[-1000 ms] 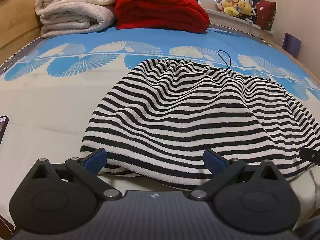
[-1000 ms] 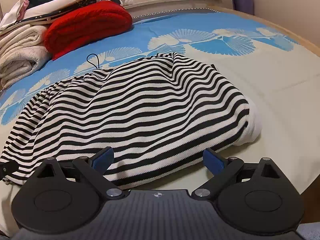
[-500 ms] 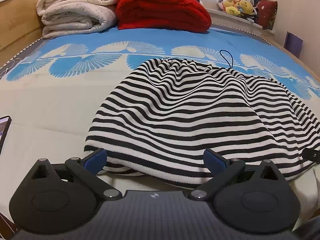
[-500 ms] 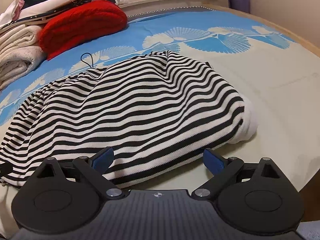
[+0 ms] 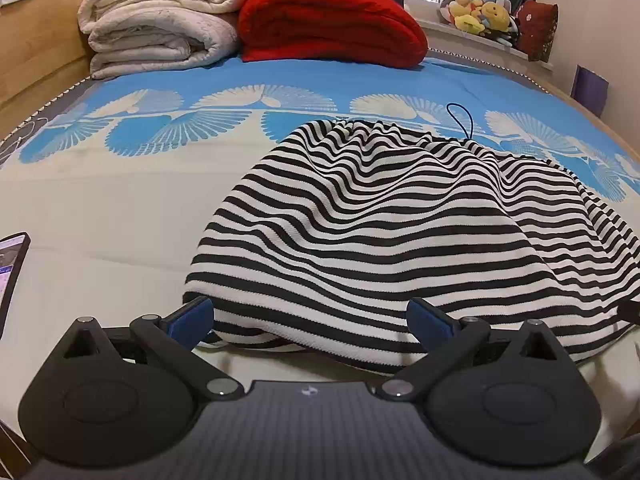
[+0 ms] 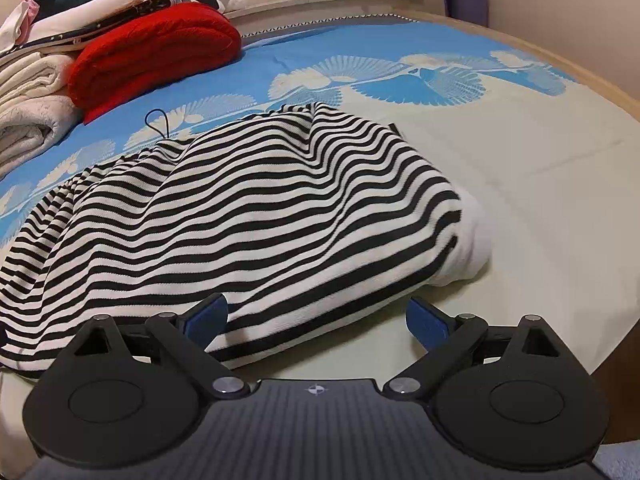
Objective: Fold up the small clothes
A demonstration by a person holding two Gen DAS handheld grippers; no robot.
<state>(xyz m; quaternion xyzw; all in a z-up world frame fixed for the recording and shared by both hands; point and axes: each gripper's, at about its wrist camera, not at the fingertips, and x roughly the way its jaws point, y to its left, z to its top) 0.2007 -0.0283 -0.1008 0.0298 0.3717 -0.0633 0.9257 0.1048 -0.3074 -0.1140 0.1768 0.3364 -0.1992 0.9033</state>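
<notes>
Left gripper (image 5: 310, 318) — jaws spread wide, nothing held. Blue pads (image 5: 192, 316) sit low at the near hem of the striped garment (image 5: 380, 232); left pad is at the garment's left corner, right pad in front of the hem further along. Whether they touch the fabric, can't tell.

Right gripper (image 6: 318, 316) — also wide, holding nothing. Its left pad (image 6: 208, 314) overlaps the striped garment (image 6: 240, 216) near edge, right pad is over bare bed sheet (image 6: 540, 208), just off the garment's right end.

Garment: black-and-white striped knit, bunched in a rumpled mound on the bed sheet (image 5: 100, 208), cream near side, blue fan print further back. White inner layer (image 6: 468, 240) pokes out at its right end. Thin dark cord loop (image 5: 460, 120) sticks up at the far edge.

Beyond: red folded blanket (image 5: 332, 28) and stack of cream blankets (image 5: 160, 28) at the head of the bed, touching side by side. Plush toys (image 5: 480, 16) on the window ledge. Phone (image 5: 10, 276) edge at far left on the sheet, well apart from the garment.
</notes>
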